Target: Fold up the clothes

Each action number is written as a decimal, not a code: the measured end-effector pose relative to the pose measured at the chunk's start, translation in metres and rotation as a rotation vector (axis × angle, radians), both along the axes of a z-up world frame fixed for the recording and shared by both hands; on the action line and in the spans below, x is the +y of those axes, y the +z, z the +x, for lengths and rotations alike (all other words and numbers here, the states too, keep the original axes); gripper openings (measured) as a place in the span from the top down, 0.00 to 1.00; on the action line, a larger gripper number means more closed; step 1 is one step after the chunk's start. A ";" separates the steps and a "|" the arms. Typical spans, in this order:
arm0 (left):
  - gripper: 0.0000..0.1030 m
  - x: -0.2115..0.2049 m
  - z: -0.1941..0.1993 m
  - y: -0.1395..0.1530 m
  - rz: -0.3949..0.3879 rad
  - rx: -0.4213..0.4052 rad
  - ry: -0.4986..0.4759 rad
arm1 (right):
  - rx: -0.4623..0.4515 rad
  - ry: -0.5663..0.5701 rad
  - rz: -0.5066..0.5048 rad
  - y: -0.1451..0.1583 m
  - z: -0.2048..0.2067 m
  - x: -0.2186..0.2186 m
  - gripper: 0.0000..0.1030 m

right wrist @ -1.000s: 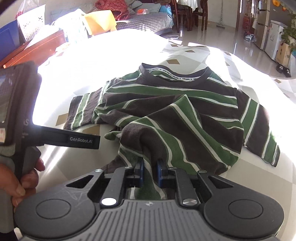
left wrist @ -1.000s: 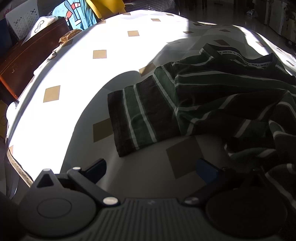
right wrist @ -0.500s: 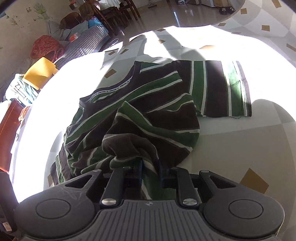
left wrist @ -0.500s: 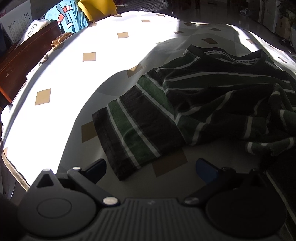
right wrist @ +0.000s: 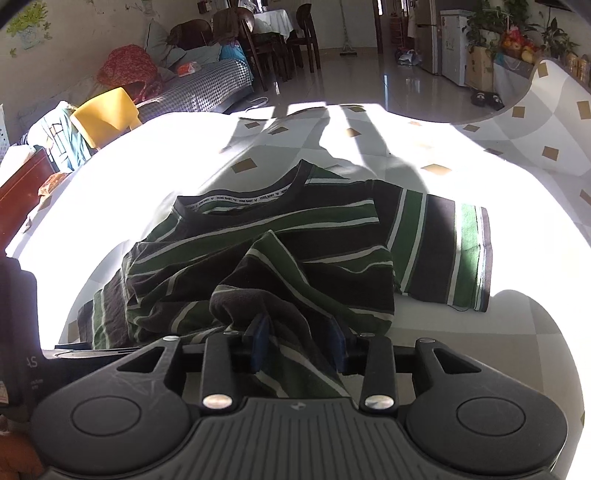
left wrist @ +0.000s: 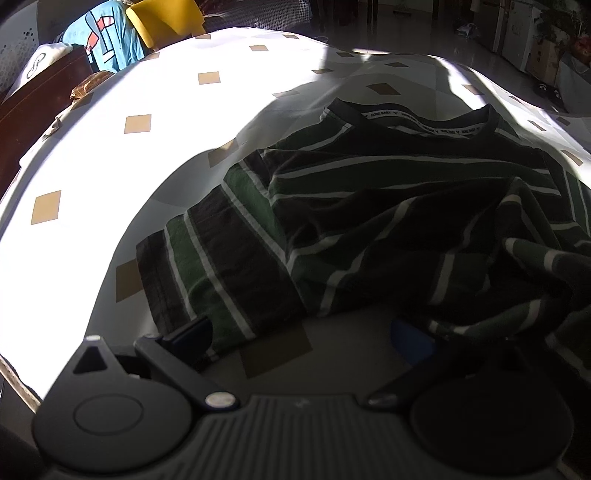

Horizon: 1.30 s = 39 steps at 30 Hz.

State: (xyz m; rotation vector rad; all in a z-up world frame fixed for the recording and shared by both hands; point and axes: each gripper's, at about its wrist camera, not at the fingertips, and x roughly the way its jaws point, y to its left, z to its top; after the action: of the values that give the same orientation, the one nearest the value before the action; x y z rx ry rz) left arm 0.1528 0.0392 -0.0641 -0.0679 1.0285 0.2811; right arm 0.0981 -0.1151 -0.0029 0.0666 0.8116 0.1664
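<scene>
A dark T-shirt with green and white stripes lies on the white tablecloth, collar at the far side, lower part bunched up. My left gripper is open and empty, low over the table, its left finger at the edge of the shirt's left sleeve. In the right wrist view the shirt spreads ahead with its right sleeve flat. My right gripper has its jaws parted, with the bunched hem draped loosely between them.
A yellow chair and a blue garment stand past the table's far left. A brown cabinet is at the left. A sofa, dining chairs and a fridge are in the room beyond. The left tool shows at the right view's left edge.
My right gripper has opened from shut on the hem; the cloth now lies loose between its fingers. My left gripper has moved in toward the left sleeve.
</scene>
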 end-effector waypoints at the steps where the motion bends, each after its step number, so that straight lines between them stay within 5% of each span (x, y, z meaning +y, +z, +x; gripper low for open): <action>1: 0.00 0.000 0.001 0.000 -0.003 -0.001 0.002 | -0.016 0.013 -0.003 0.002 -0.001 0.001 0.65; 7: 0.00 0.014 0.004 -0.003 -0.042 0.009 0.056 | -0.091 0.161 -0.014 0.011 -0.009 0.017 0.65; 17: 0.00 0.031 0.006 -0.009 -0.059 0.021 0.106 | -0.088 0.429 -0.047 -0.006 -0.018 0.053 0.65; 29: 0.00 0.042 0.007 -0.010 -0.077 0.012 0.150 | -0.048 0.504 -0.180 -0.048 -0.008 0.073 0.61; 31: 0.00 0.043 0.009 -0.010 -0.076 0.010 0.159 | -0.030 0.505 -0.203 -0.054 -0.008 0.075 0.65; 35: 0.00 0.048 0.012 -0.010 -0.061 0.007 0.186 | 0.009 0.481 -0.221 -0.064 -0.007 0.074 0.93; 39: 0.00 0.055 0.013 -0.008 -0.031 0.004 0.224 | 0.024 0.510 -0.169 -0.062 -0.010 0.070 0.97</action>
State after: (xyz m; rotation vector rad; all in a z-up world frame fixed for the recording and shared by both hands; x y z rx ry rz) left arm 0.1655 0.0942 -0.0721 -0.2111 1.0305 0.4689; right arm 0.0882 -0.0453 -0.0654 -0.3010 0.8514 0.5779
